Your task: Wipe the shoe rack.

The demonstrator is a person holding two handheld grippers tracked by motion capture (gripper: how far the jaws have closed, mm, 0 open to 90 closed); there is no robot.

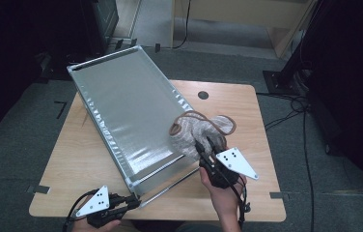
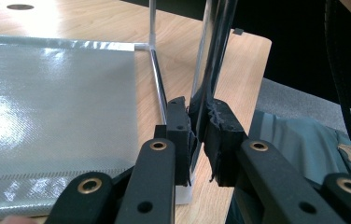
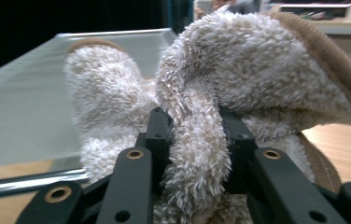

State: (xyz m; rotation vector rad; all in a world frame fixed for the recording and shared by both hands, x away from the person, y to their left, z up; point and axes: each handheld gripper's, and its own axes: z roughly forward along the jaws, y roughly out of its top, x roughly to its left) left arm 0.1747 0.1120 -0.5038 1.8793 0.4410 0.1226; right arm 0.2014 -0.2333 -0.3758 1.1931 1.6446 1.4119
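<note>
Towel (image 3: 239,79) was bunched between the pads of the right gripper (image 3: 197,140), whose jaws were pressed in on a thick fold of it; in the high view that right gripper (image 1: 208,145) held the fluffy, brown-edged towel (image 1: 196,133) near the table's right edge, just beside the right-hand long side of the silver box (image 1: 121,111). The left gripper (image 1: 133,203) sat at the table's front edge with its jaws closed tight on the thin metal rail (image 1: 167,186) at the box's near corner; in the left gripper view its pads (image 2: 178,135) pinched that upright strip.

Risks, as I judged them: the grip took only one fold of pile, so the towel could slide out or unroll if it were lifted fast. A hanging end or the brown trim could catch on the box's rim and drag the box across the table (image 1: 247,101). The left hold was on a narrow rail; any twist there could let it slip and leave the box free to shift toward the front edge.
</note>
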